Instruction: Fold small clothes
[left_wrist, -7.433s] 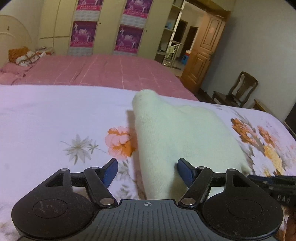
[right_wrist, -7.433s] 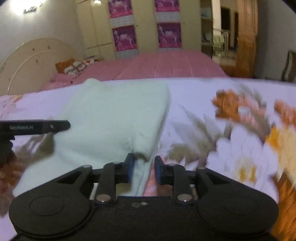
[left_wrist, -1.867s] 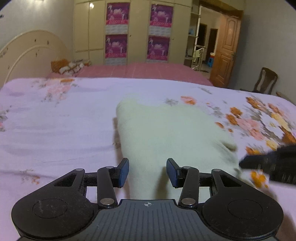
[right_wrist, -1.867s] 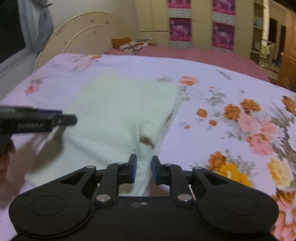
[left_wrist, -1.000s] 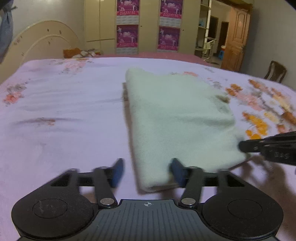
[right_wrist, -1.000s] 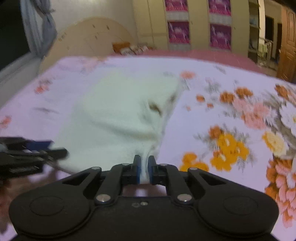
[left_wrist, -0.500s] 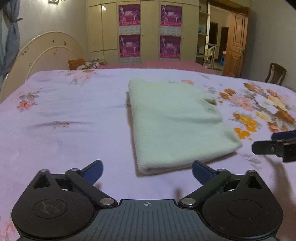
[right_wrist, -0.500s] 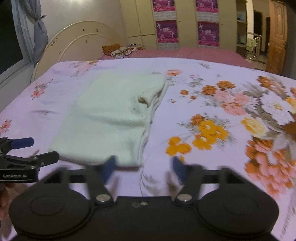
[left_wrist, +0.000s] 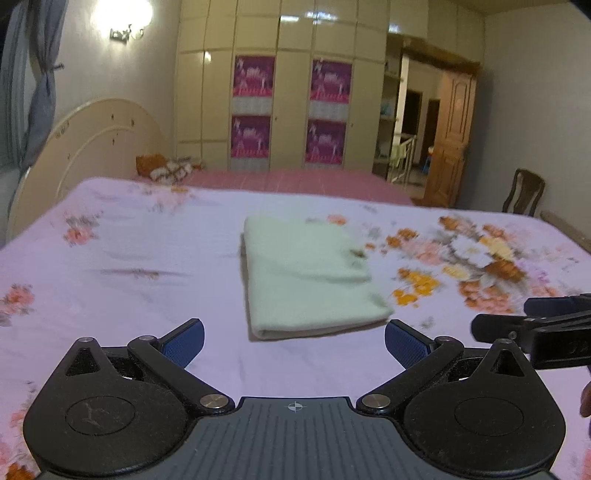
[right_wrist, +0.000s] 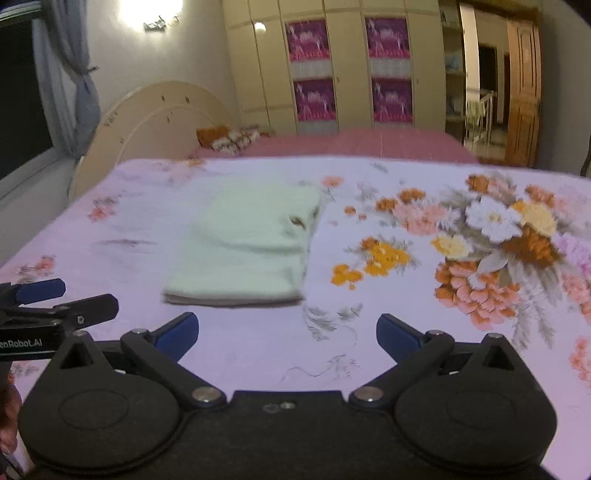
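Cloth (left_wrist: 306, 280) lies folded on bed (left_wrist: 129, 258); left gripper (left_wrist: 294, 339), right gripper (right_wrist: 287, 332) spread, empty. Best next: square edges gently.

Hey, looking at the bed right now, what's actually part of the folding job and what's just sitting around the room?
Part of the job:
- pale green garment, folded, lying on the floral bedsheet
- left gripper, open
- right gripper, open

Just lying about:
- pillows by the headboard
- wooden chair
- wardrobe

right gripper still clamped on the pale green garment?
No: the right gripper is open, short of the folded pale green knit garment on the floral bedsheet.
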